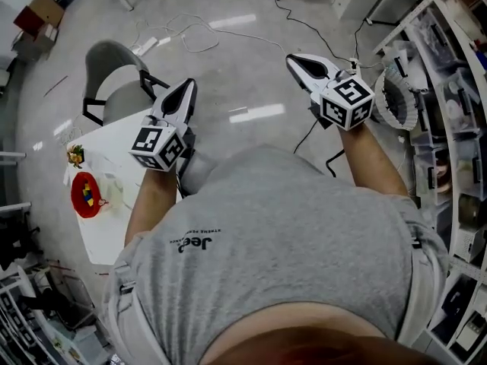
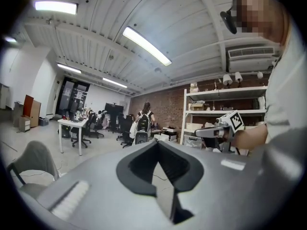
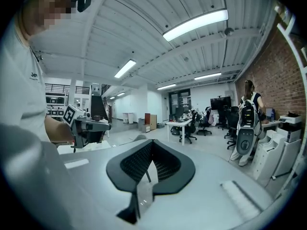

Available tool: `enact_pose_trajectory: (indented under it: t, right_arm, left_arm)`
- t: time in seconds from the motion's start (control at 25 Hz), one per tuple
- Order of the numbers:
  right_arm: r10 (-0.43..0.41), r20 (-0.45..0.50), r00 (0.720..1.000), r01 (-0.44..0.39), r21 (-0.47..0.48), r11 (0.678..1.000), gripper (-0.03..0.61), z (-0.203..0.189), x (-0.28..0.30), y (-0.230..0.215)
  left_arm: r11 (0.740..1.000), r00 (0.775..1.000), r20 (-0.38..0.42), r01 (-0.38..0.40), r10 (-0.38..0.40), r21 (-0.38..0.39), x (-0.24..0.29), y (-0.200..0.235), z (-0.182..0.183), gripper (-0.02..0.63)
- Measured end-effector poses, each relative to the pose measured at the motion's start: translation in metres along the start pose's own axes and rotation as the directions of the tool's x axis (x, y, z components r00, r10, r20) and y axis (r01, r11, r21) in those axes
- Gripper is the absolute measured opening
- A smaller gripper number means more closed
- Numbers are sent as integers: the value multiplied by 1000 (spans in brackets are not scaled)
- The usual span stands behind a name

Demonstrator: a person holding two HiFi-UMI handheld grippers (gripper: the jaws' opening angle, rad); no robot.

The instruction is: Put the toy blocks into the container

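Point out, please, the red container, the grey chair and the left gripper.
red container (image 1: 81, 204): head view, bare part of its inside near the rim.
grey chair (image 1: 106, 55): head view, its backrest.
left gripper (image 1: 189, 84): head view, between its closed fingertips.

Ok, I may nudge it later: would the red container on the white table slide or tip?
The red container looks wide and shallow, so it would probably slide, not tip. Only a few small blocks lie in it, so it is likely light. The white table looks smooth, so it may skid easily.
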State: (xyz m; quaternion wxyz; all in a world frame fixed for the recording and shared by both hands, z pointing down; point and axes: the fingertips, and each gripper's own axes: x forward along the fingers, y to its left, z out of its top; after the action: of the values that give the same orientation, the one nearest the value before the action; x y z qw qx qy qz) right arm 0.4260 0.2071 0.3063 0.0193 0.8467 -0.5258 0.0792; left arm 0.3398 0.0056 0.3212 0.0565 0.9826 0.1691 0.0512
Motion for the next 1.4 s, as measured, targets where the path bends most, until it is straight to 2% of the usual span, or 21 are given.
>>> enact_pose_trajectory:
  t: [0.64, 1.4]
  right_arm:
    - [55, 15, 998, -54, -47, 997, 2, 16, 17, 17]
    - [66, -1, 998, -66, -76, 995, 2, 17, 20, 25]
  left_arm:
    - [998, 997, 49, -59, 60, -8, -27, 11, 12, 58]
    - [998, 996, 58, -62, 62, -10, -38, 12, 13, 58]
